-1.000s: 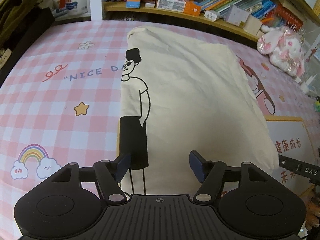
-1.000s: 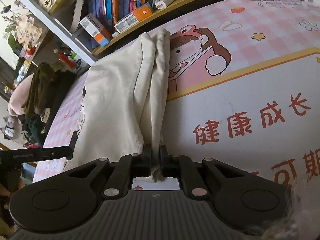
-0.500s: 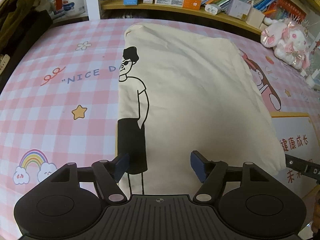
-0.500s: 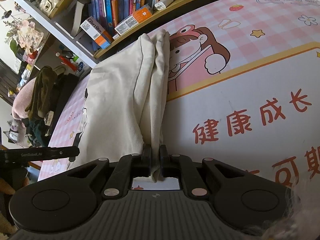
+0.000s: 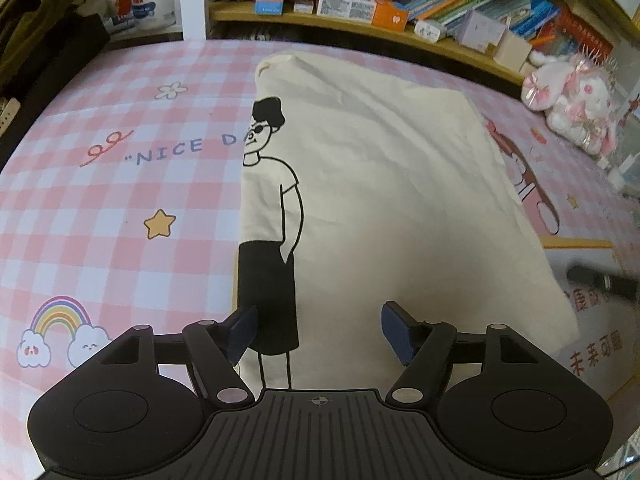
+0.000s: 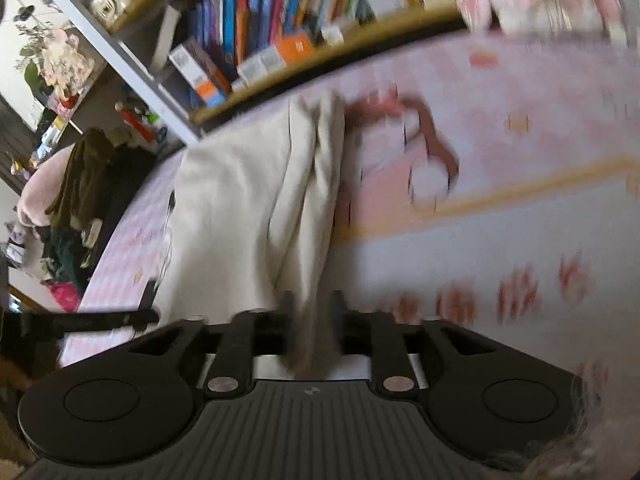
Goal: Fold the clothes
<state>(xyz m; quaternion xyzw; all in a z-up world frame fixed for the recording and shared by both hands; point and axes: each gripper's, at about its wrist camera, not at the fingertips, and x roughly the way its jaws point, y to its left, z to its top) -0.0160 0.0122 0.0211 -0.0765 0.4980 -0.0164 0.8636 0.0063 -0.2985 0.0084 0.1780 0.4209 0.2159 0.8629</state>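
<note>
A cream T-shirt [image 5: 380, 184] with a black cartoon figure lies folded lengthwise on the pink checked bedspread [image 5: 100, 208]. My left gripper [image 5: 318, 316] hovers open above the shirt's near hem, nothing between its blue pads. In the blurred right wrist view the shirt [image 6: 240, 208] stretches away with its folded right edge bunched. My right gripper [image 6: 312, 304] sits at that edge's near corner; its jaws are opening and the cloth corner still lies between them, no longer pinched. A dark blurred piece of the right gripper [image 5: 600, 280] shows at the shirt's right side.
A bookshelf [image 5: 360, 0] full of books and boxes runs along the bed's far side. A pink plush toy [image 5: 572, 108] sits at the far right. Dark clothes [image 6: 80, 184] are piled beyond the bed's left end.
My right gripper's jaws have parted from their tight pinch on the shirt's edge and the gripper has lifted a little. The left gripper has stayed put and open.
</note>
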